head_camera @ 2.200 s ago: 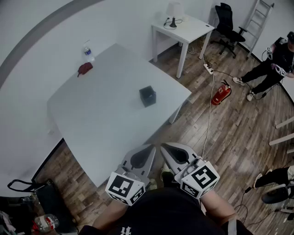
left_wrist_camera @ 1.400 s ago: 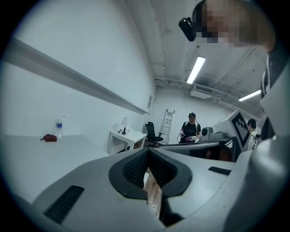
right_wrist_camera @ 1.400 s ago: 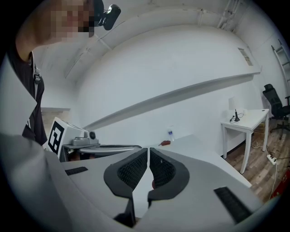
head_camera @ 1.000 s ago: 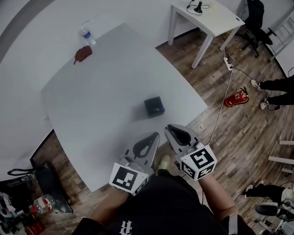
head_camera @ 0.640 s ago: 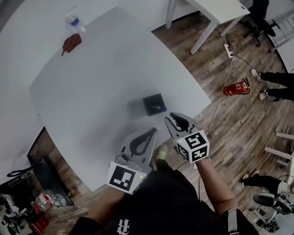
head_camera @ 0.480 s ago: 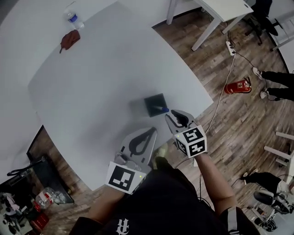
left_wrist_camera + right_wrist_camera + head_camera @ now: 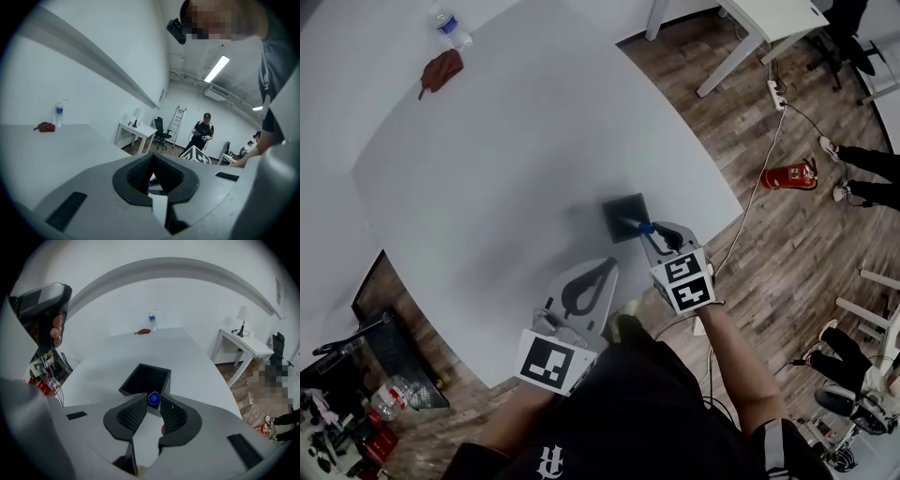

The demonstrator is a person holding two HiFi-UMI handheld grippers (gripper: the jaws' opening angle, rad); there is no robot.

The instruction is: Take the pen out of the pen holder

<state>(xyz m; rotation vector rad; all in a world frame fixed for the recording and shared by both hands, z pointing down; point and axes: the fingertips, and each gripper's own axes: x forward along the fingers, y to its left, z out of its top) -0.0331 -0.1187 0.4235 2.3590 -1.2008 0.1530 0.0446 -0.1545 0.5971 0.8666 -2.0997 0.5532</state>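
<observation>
Right gripper view: pinching the blue-capped pen (image 7: 153, 398) with the right hand-held gripper (image 7: 153, 402) at the pen holder (image 7: 140, 378)'s 6 o'clock corner, for lifting out; left hand-held gripper (image 7: 152, 158) pressed together, empty, kept clear.

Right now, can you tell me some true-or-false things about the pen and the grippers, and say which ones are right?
1. The pen's blue end sits between the right gripper's jaws. True.
2. The left gripper holds the pen holder. False: its jaws are together on nothing, back from the holder.
3. A water bottle stands at the table's far side. True.
4. The pen holder lies tipped over. False: it stands upright, opening up.
5. The fire extinguisher is on the table. False: it lies on the wooden floor.
</observation>
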